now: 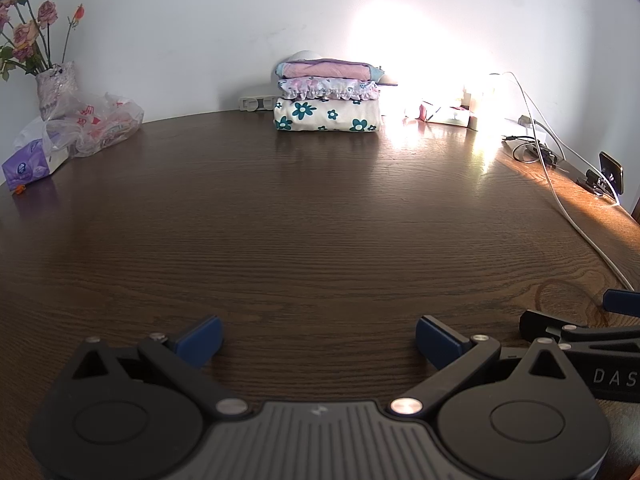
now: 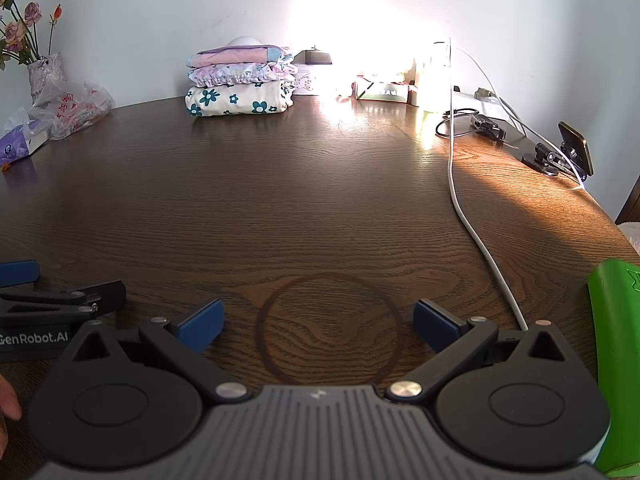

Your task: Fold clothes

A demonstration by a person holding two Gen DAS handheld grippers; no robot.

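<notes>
You are holding both grippers, left [image 1: 319, 338] and right [image 2: 319, 322], with fingers spread wide and gripping nothing; "GenRobot.AI" is showing on the left one. The folded clothes [image 1: 327, 96] are sitting stacked far ahead on the desk [image 1: 304, 216].

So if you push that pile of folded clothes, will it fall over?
Probably it would shift more than topple. The pile of folded clothes is soft and only three layers high, so it likely squashes. The frilly middle piece looks bunched and uneven, so the pink top layer might slide off.
</notes>
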